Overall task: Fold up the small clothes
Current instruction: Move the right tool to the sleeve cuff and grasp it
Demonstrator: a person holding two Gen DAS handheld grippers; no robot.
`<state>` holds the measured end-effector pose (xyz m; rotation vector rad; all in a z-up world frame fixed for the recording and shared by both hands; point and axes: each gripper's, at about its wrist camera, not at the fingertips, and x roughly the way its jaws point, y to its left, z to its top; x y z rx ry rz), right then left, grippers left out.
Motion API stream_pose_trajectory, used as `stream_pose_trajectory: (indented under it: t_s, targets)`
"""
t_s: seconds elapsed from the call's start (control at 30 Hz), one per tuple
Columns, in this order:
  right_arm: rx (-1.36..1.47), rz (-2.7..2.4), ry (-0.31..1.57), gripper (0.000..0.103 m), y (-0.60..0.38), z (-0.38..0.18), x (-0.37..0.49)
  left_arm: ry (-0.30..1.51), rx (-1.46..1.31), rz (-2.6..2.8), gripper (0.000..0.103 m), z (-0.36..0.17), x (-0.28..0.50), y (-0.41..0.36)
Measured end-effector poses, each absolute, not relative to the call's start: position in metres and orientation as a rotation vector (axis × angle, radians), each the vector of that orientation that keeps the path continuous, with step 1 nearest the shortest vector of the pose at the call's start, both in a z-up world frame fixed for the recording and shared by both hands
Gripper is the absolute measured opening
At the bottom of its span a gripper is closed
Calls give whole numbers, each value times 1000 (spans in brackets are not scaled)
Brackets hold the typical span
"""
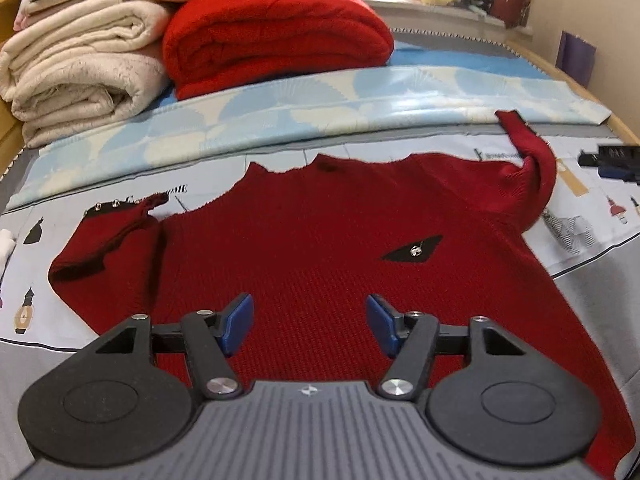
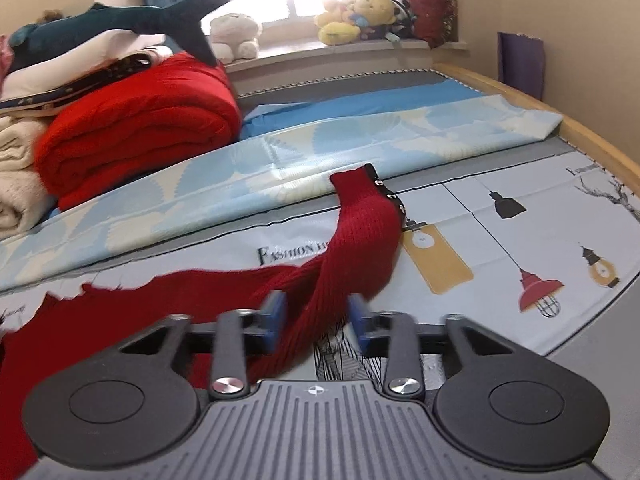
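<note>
A dark red knit sweater (image 1: 312, 224) lies spread flat on the printed bedsheet (image 1: 580, 248), with a black diamond patch (image 1: 412, 250) on its chest. My left gripper (image 1: 311, 322) hovers over the lower body of the sweater, its blue pads (image 1: 240, 320) wide apart with nothing pinched. The left sleeve (image 1: 104, 248) is bent inward. The right sleeve (image 2: 360, 240) curves away to a black cuff with studs (image 2: 380, 184). My right gripper (image 2: 318, 318) is open just above that sleeve, which shows in the gap between the pads (image 2: 274, 316); they do not press it.
A folded bright red blanket (image 1: 276, 36) and cream blankets (image 1: 76, 72) are stacked at the back left. A light blue patterned cloth (image 1: 320, 100) crosses the bed behind the sweater. Plush toys (image 2: 356, 16) line the windowsill. The wooden bed edge (image 2: 580, 132) runs along the right.
</note>
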<state>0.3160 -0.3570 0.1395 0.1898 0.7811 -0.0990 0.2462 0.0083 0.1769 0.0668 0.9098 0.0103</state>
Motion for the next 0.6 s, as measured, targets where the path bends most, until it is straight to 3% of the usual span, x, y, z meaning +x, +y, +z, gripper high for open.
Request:
stream_pose_trajectory:
  t_s: [0.17,0.6]
  targets:
    - [162,-145,814,58,-353,105,351,957,49,35,71,167,256,17]
    - [35,-167,907,53,-329,60,385,976,-26,69,71,163,281,37]
